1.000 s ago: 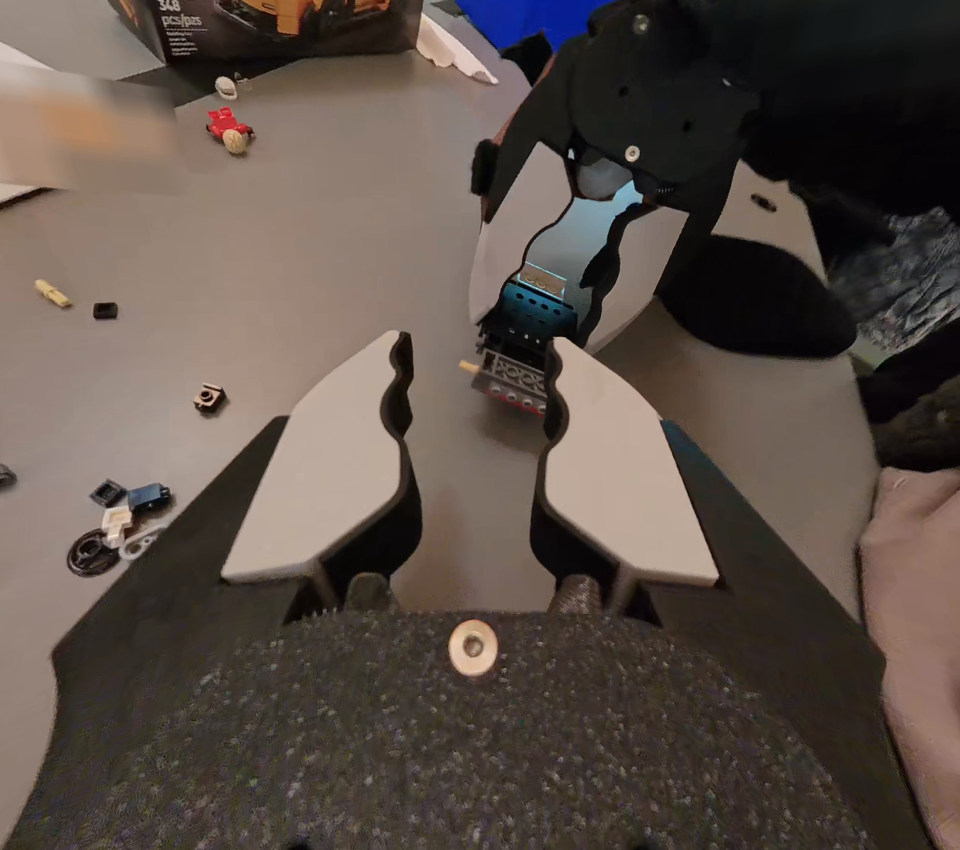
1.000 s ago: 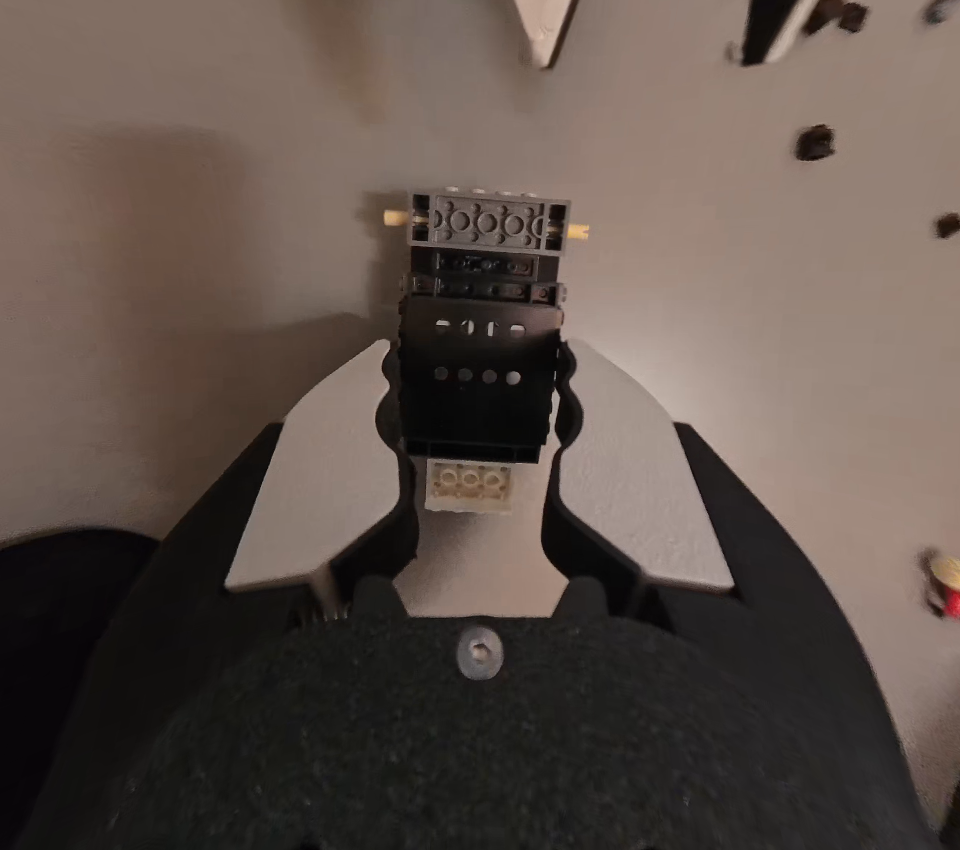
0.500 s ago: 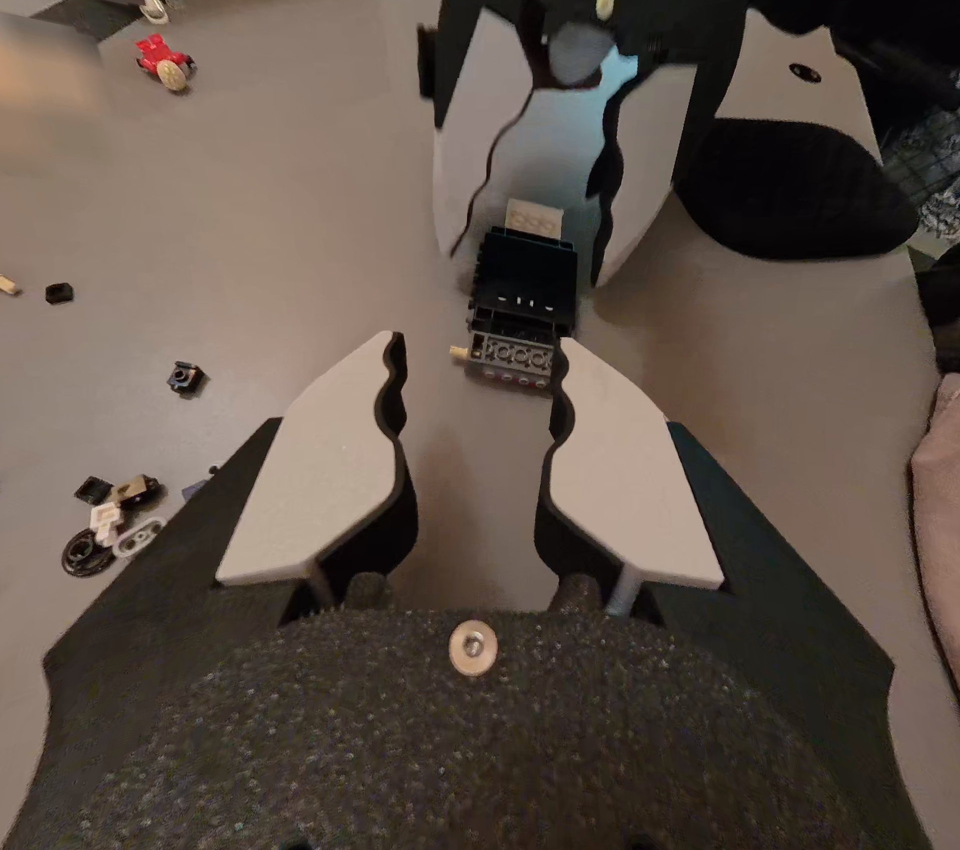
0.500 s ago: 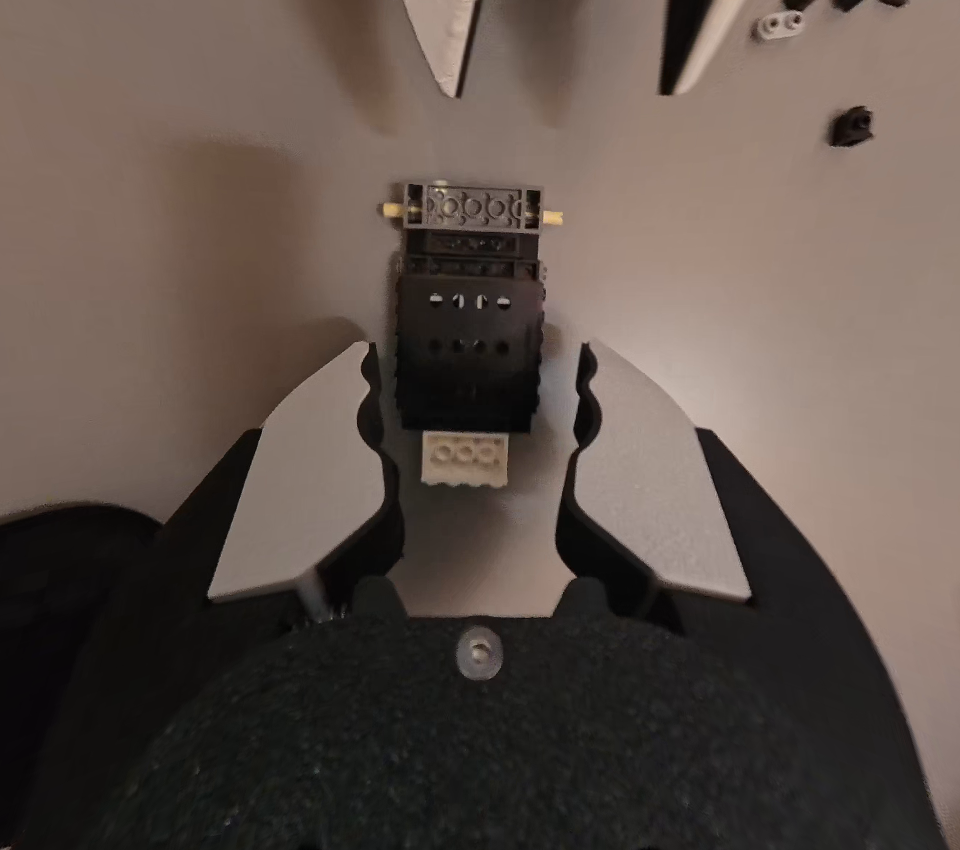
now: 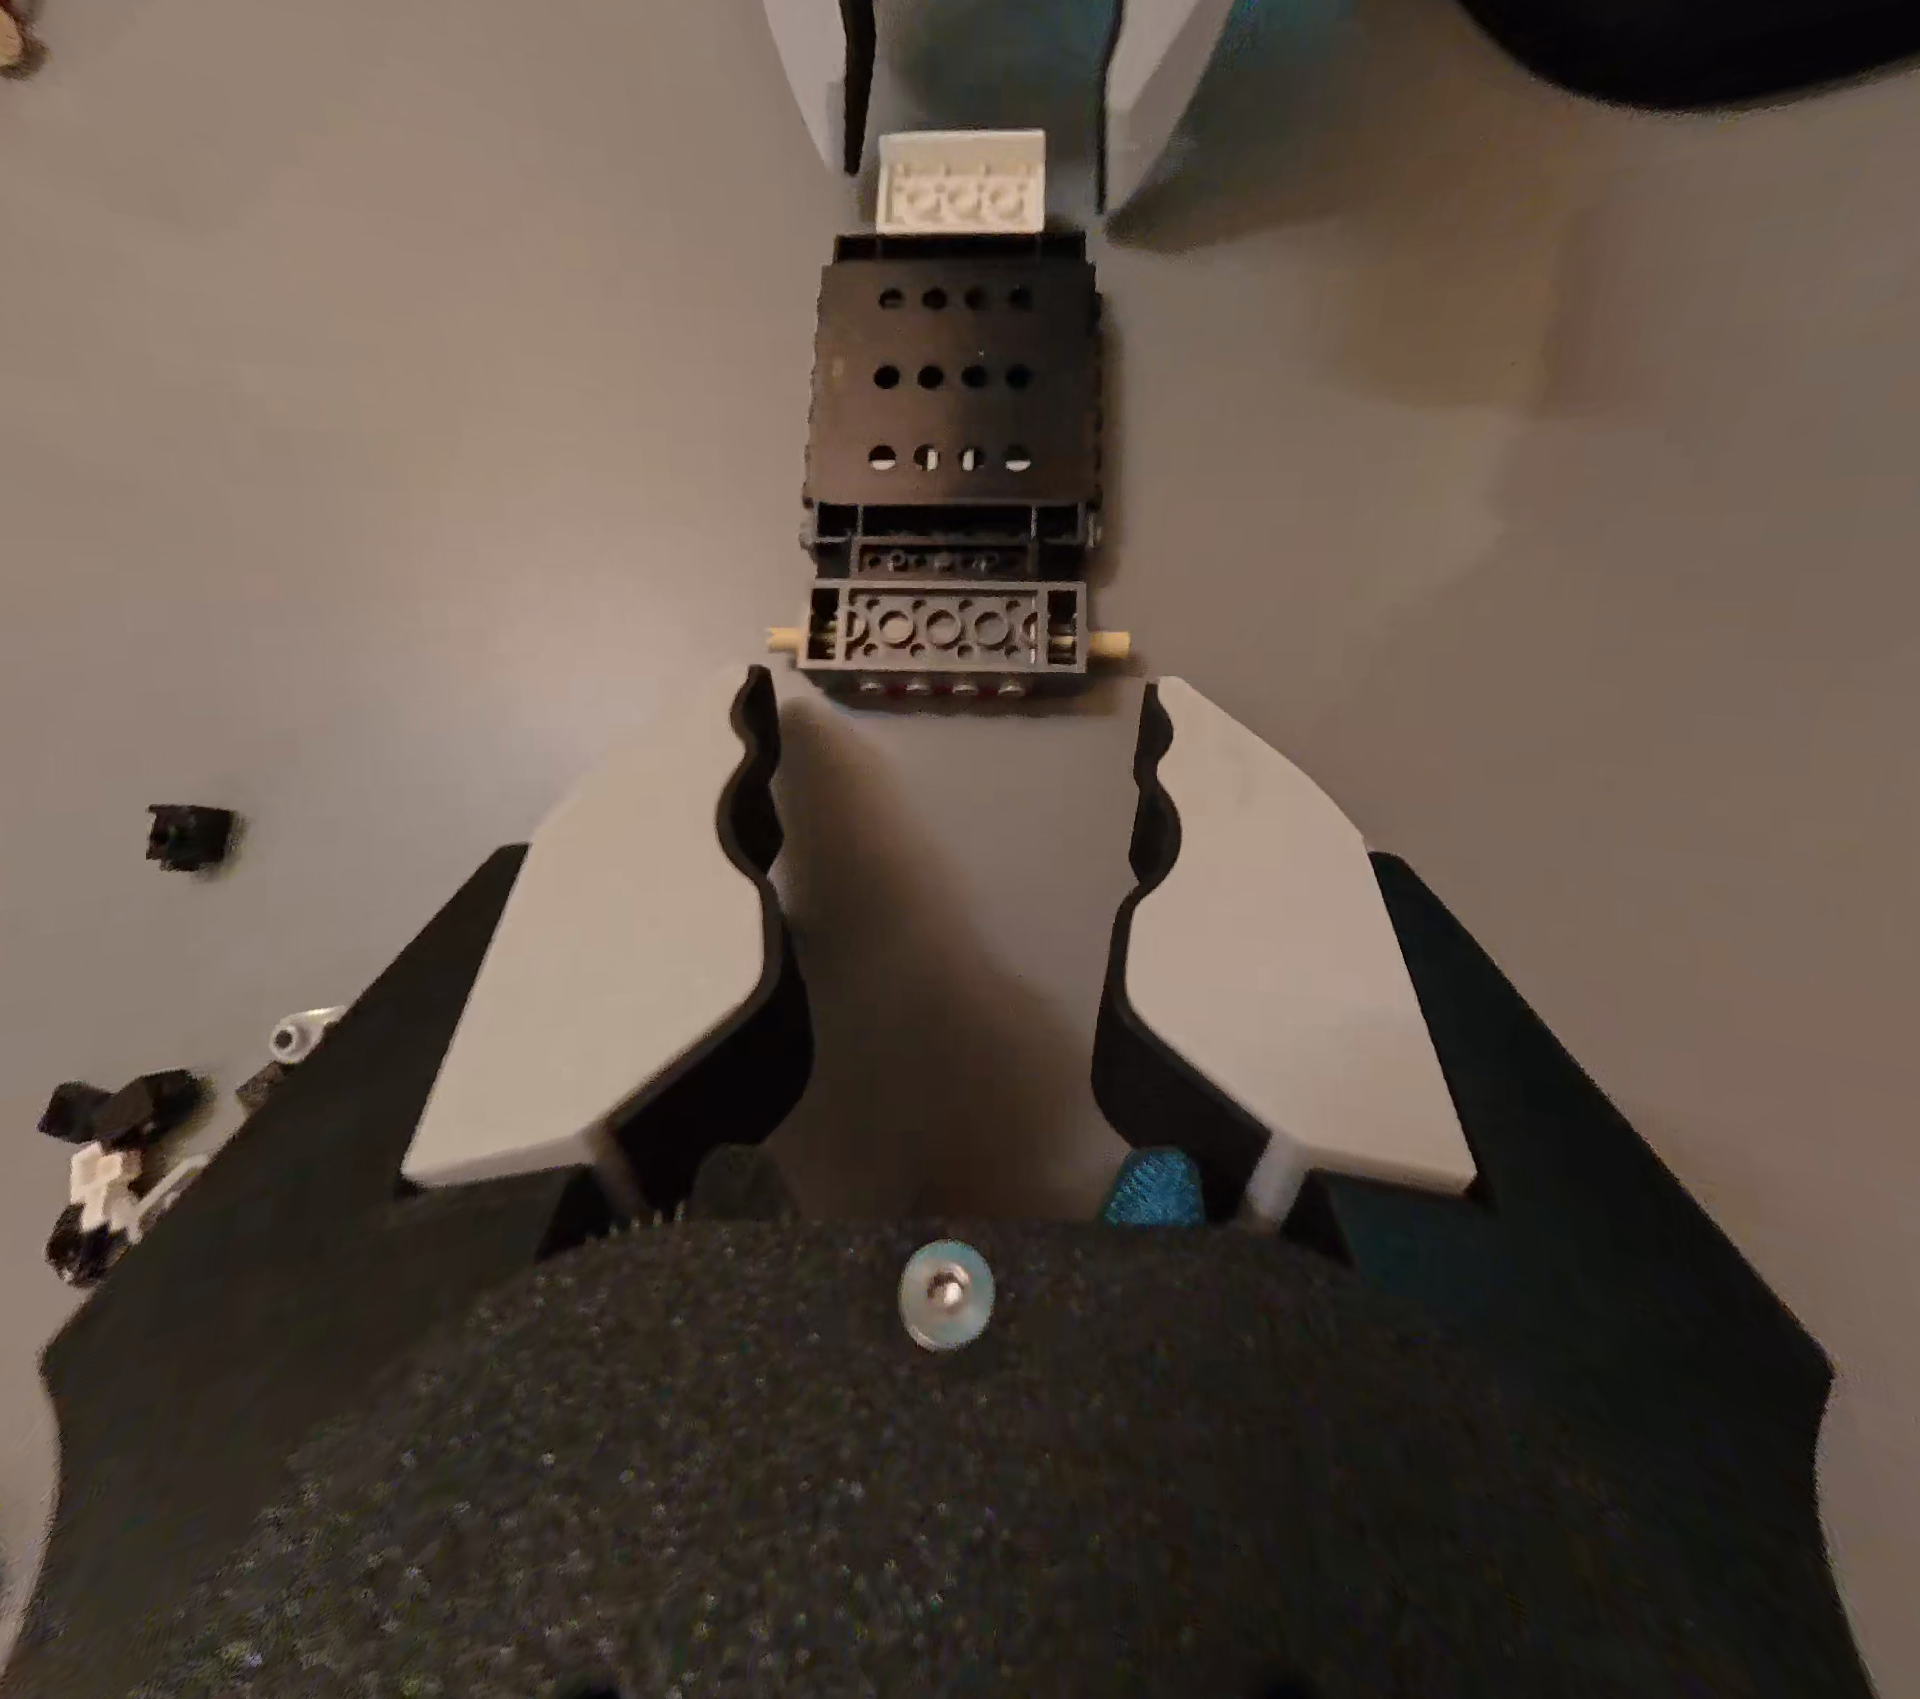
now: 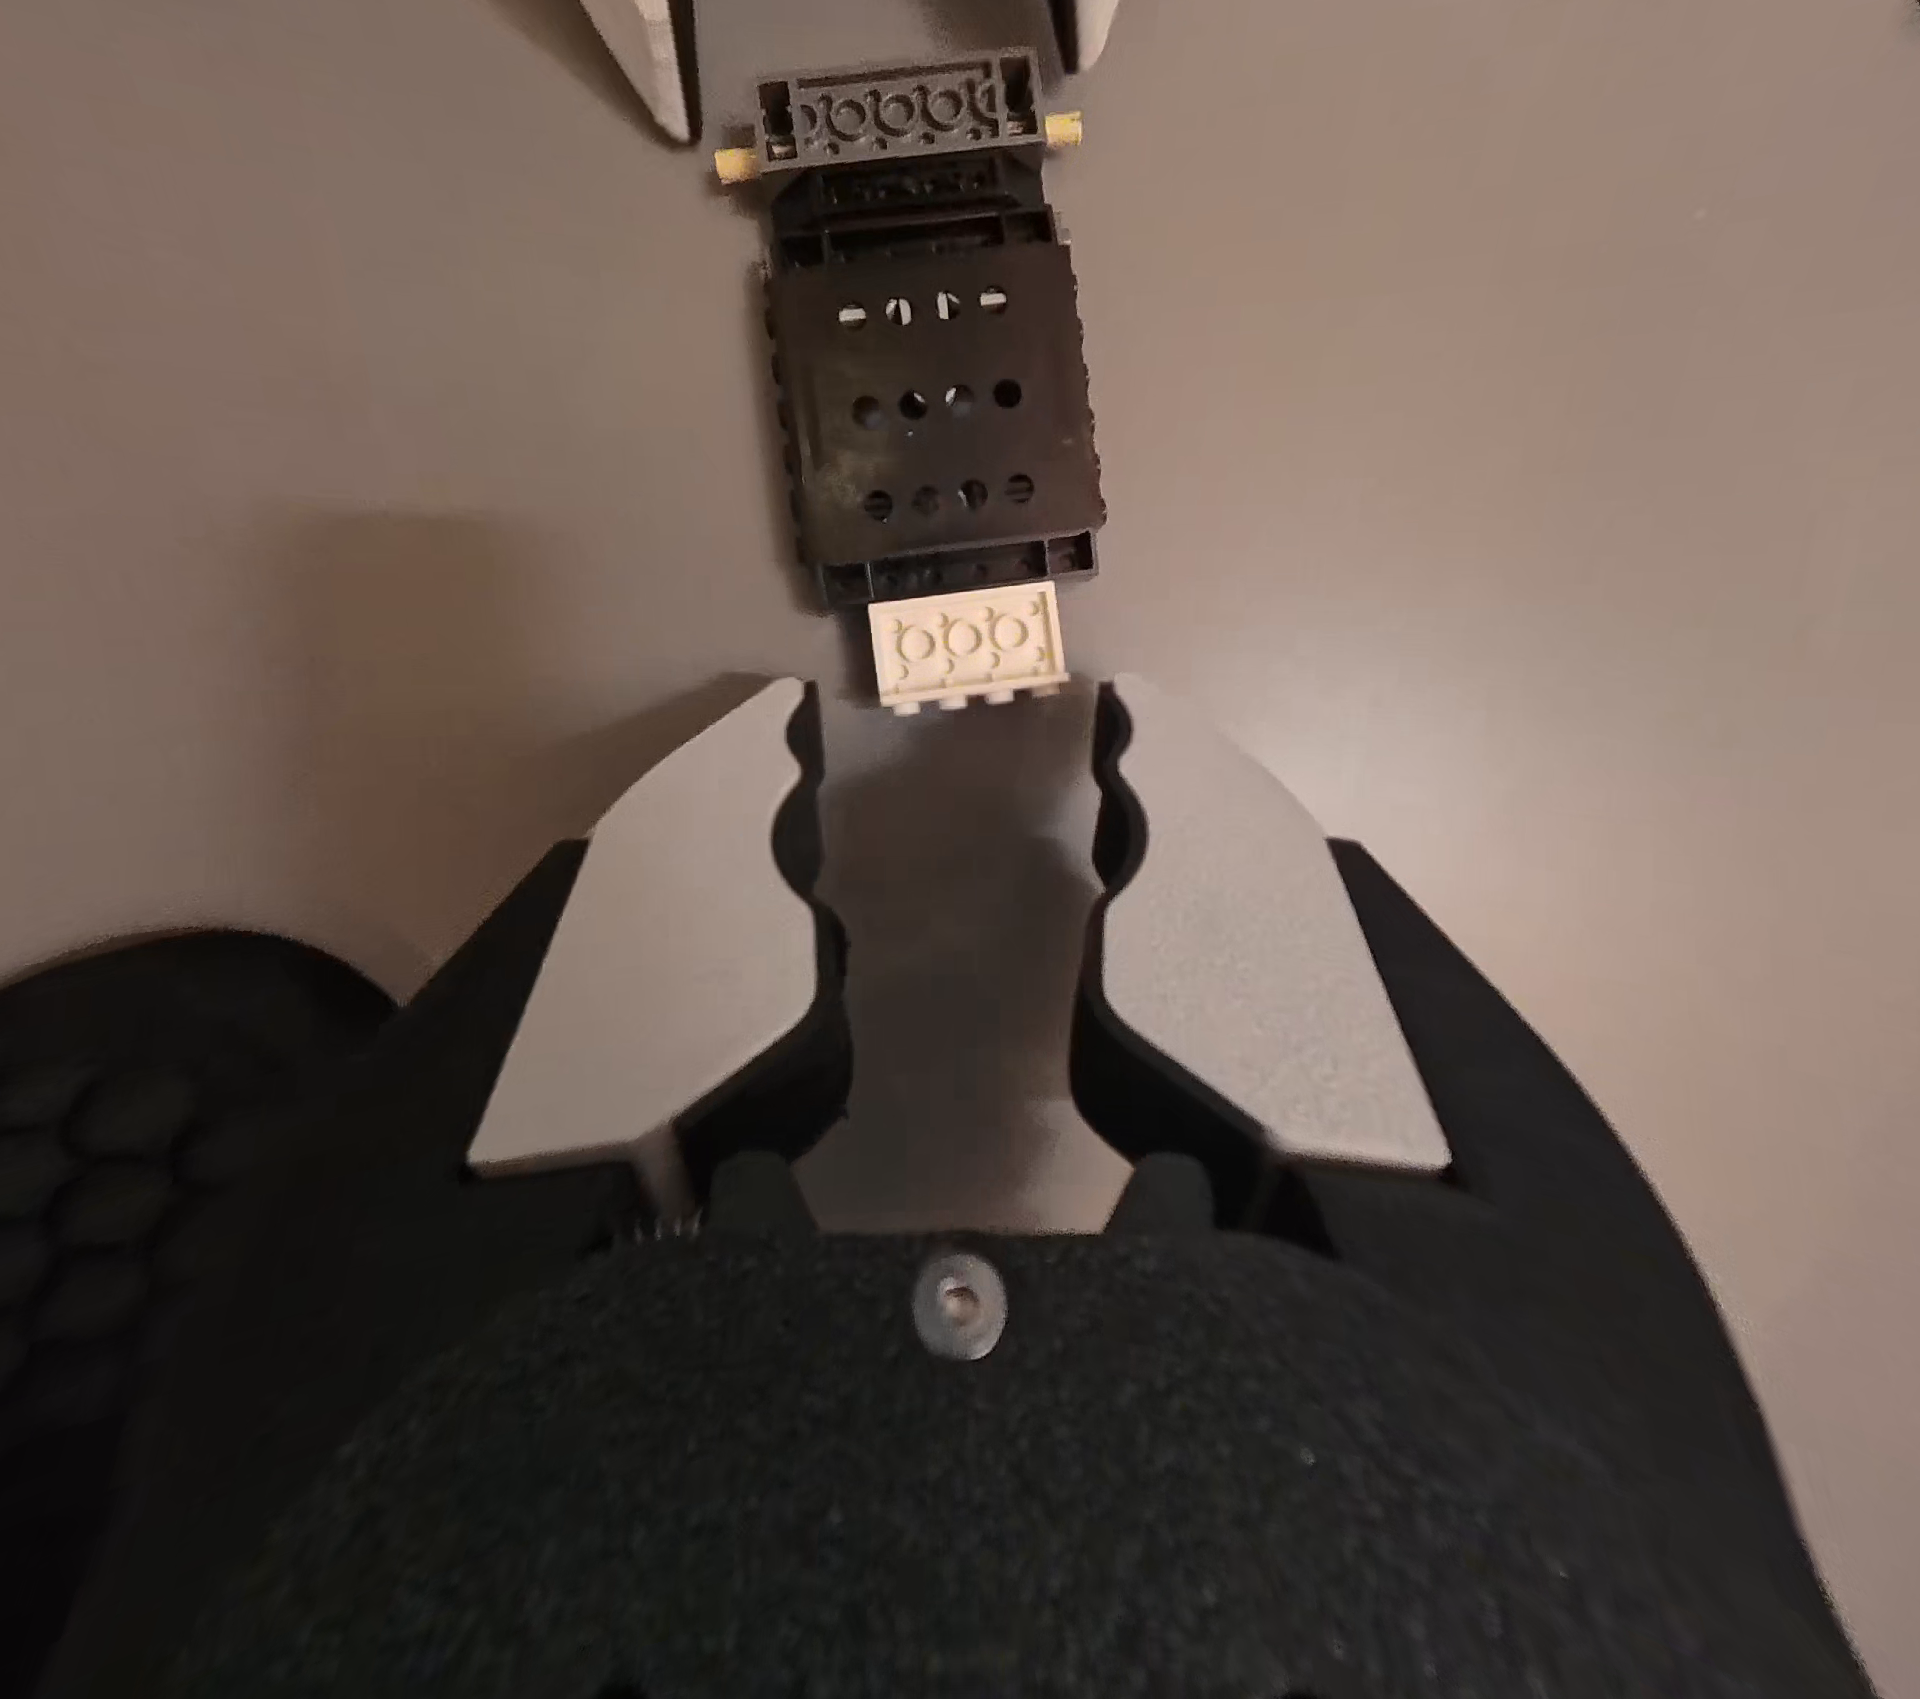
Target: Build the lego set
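the left tool (image 5: 945, 693) is spread wide and holds nothing; its pale, wavy-edged fingers (image 5: 623, 953) flank bare desk (image 5: 416, 299). just ahead of its tips lies the build (image 5: 951, 444), flat with its underside up: a black plate pierced by rows of round holes, a grey brick (image 5: 943, 629) with tan pins at the near end, a white brick (image 5: 961, 189) at the far end. the right tool (image 6: 956, 693) faces it from the other side, equally wide and empty, its tips just short of the white brick (image 6: 961, 643). the desk is smooth, matte grey. small black and white parts (image 5: 104, 1161) lie scattered to the left tool's left.
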